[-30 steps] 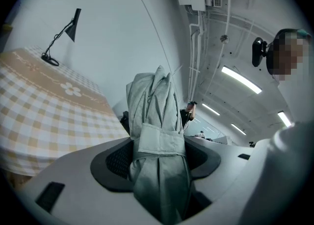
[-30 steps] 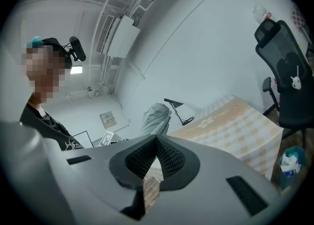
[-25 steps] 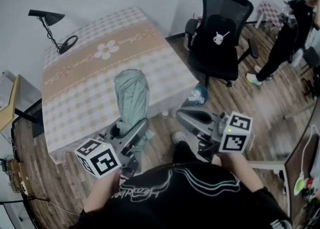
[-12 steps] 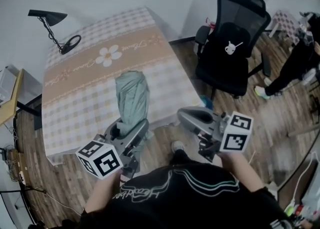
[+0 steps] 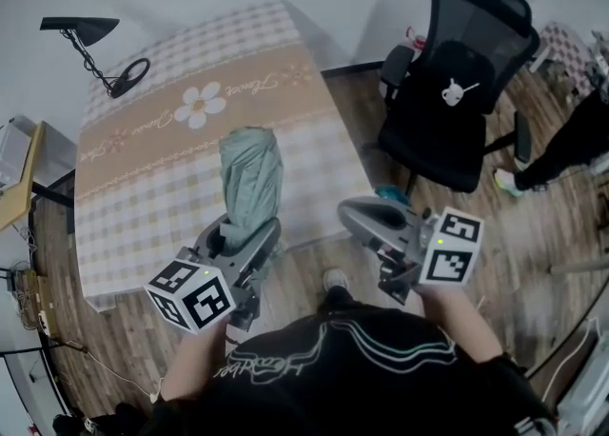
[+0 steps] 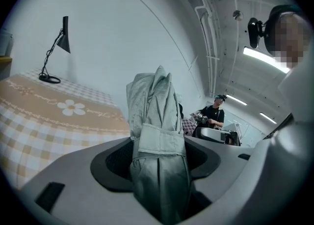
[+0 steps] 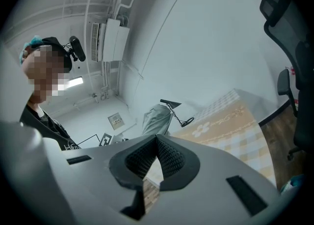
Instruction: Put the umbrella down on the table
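Observation:
A folded pale green umbrella (image 5: 250,177) sticks up and forward over the near part of the checked tablecloth on the table (image 5: 181,53). My left gripper (image 5: 243,234) is shut on its lower part, just off the table's near edge. In the left gripper view the umbrella (image 6: 157,121), wrapped by its strap, fills the gap between the jaws of that gripper (image 6: 157,157). My right gripper (image 5: 357,215) hangs to the right of the table, shut and empty. In the right gripper view its pads meet at the tip (image 7: 157,143), with the umbrella (image 7: 156,118) beyond them.
A black desk lamp (image 5: 95,44) stands at the table's far left corner. A black office chair (image 5: 466,91) is on the wooden floor right of the table. Another person (image 5: 571,139) is at the far right edge. Shelving (image 5: 14,177) sits at the left.
Both grippers have moved forward toward the table and slightly down. The umbrella now reaches farther over the cloth, still in the left gripper. The right gripper stays shut.

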The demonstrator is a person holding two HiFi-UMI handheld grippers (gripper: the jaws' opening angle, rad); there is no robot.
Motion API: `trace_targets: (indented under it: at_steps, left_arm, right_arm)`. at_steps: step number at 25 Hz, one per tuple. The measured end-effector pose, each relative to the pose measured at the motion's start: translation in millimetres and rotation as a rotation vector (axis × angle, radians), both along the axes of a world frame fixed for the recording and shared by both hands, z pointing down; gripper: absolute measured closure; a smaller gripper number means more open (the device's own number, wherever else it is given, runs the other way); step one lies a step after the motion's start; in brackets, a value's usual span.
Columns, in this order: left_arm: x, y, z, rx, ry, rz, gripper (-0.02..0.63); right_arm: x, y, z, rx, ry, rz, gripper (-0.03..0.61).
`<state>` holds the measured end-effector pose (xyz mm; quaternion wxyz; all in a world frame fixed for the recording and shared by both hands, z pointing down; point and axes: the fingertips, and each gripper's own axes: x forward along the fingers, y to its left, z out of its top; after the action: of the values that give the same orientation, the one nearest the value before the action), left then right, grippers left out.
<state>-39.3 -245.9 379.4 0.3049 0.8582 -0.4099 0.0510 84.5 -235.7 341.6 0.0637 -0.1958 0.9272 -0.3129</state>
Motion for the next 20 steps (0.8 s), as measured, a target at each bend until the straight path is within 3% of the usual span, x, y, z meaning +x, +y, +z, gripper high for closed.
trace_targets:
  at_steps: [11, 20]
  left_arm:
    - [13.2, -54.0, 34.1, -0.024, -0.161, -0.019, 0.339]
    - [16.2, -96.1, 68.0, -0.019, -0.344, -0.014, 0.339]
  right_arm:
    - [21.0, -49.8, 22.9, -0.055, -0.011, -0.032, 0.566]
    - [29.0, -91.1, 34.6, -0.087, -0.003, -0.061, 0.566]
